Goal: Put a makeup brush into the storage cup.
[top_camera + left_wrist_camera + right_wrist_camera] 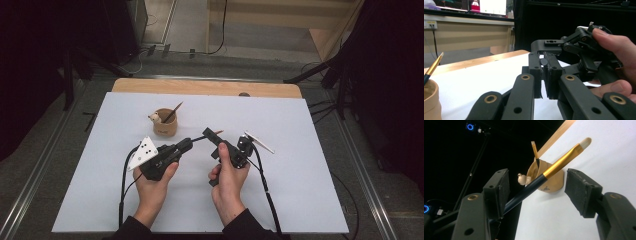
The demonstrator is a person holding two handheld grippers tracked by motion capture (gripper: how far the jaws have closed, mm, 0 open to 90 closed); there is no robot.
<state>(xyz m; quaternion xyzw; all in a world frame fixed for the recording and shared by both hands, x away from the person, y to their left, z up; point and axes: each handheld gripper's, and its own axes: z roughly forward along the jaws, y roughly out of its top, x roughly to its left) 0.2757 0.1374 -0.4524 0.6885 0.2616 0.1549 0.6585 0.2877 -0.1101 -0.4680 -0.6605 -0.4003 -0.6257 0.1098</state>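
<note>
From the high view, both hands rested on the white surface (300,200), the left gripper (186,145) and right gripper (211,136) meeting near the wooden cup (165,126).

In the left gripper view its jaws were clenched on the brush's handle end (544,61).

In the right gripper view the jaws gaped apart (padded faces wide), the brush (554,168) slanting between them, touching the left pad.

White-covered table (300,190), wooden cup (165,124) standing on it

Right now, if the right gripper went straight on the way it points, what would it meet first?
Probably the wooden cup, dead ahead beyond the brush between the open jaws of the right gripper; depth unclear.
</note>
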